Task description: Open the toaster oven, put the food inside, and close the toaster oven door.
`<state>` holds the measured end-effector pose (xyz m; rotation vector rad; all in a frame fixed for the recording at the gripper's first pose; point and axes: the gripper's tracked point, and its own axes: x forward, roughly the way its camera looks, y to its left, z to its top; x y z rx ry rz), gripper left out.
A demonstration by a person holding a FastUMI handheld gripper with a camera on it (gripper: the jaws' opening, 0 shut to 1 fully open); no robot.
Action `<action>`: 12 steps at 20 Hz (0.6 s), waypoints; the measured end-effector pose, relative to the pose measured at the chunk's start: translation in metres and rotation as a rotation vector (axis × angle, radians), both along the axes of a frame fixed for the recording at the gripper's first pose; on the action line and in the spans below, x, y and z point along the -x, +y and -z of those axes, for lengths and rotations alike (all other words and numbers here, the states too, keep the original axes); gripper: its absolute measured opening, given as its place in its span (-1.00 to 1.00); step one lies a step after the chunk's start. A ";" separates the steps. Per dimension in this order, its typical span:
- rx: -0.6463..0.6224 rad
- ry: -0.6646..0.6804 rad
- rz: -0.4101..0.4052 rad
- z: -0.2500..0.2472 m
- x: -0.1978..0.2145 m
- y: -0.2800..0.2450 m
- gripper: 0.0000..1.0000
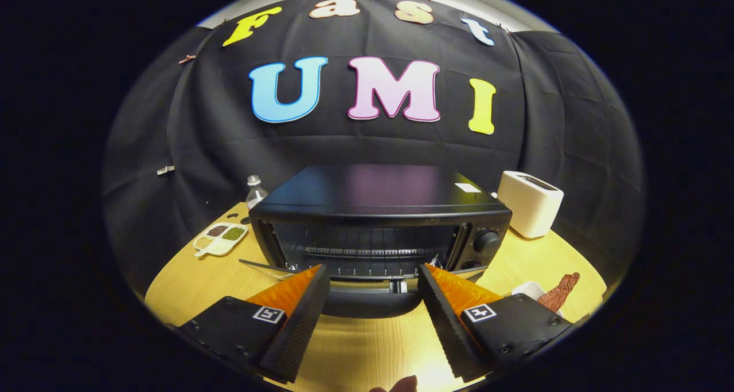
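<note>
A black toaster oven [378, 200] stands on the wooden table [189, 283] straight ahead of me. Its door [367, 306] hangs open and lies low toward me, so the wire rack inside [367, 251] shows. My gripper [373, 269] is open, with one finger on each side of the lowered door and nothing held. The fingertips [318, 277] reach close to the oven's front opening. The food, a reddish-brown strip [559, 293], rests on a small white dish [530, 290] to the right, just beyond my right finger.
A white pop-up toaster [530, 203] stands right of the oven. Left of the oven are a divided dish of grains [221, 238] and a clear bottle [255, 188]. The oven's knobs [486, 241] are on its right front. A fingertip of a hand [401, 385] shows below my fingers.
</note>
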<state>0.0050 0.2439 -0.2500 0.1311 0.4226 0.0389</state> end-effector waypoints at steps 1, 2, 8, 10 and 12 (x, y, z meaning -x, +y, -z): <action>0.008 0.004 -0.003 0.003 0.005 0.002 0.94; 0.017 0.005 -0.008 0.005 0.009 0.002 0.94; 0.033 0.080 -0.026 0.033 0.038 0.004 0.95; 0.036 0.129 -0.038 0.047 0.050 0.005 0.95; 0.049 0.217 -0.072 0.071 0.063 0.008 0.94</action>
